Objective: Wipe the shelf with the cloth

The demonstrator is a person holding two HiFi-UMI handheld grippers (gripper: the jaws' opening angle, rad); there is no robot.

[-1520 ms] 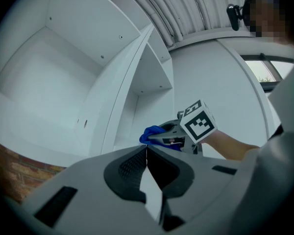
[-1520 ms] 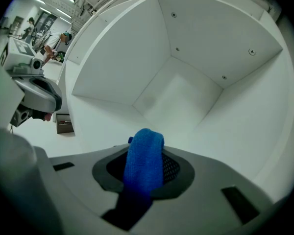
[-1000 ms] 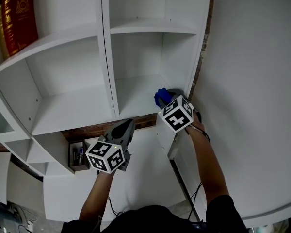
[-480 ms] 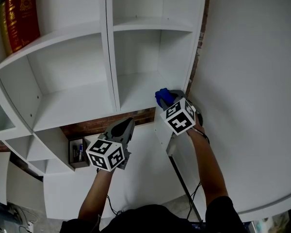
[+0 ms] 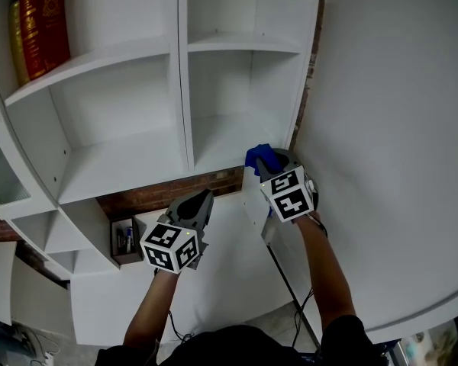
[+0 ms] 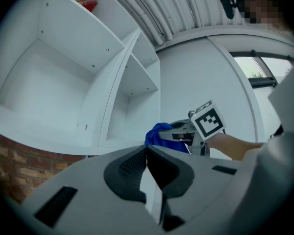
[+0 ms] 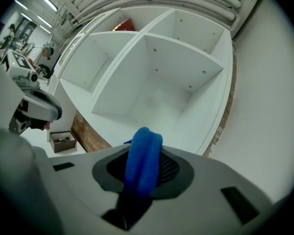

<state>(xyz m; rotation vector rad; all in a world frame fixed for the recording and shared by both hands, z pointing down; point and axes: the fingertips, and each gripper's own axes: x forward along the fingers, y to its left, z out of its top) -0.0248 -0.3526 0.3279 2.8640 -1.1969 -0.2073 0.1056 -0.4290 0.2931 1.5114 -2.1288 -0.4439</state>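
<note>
The left gripper (image 5: pixel 201 201) points forward with its jaws together and nothing between them, the left forearm (image 5: pixel 149 311) bare behind it. The right gripper (image 5: pixel 266 161), farther forward and to the right of it, is clamped on the cloth (image 7: pixel 143 160), the right arm (image 5: pixel 324 269) stretched out.

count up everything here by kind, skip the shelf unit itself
cloth: 1
books: 2, a red book and a yellowish book
small box: 1
grippers: 2, the left gripper and the right gripper
total: 6
</note>
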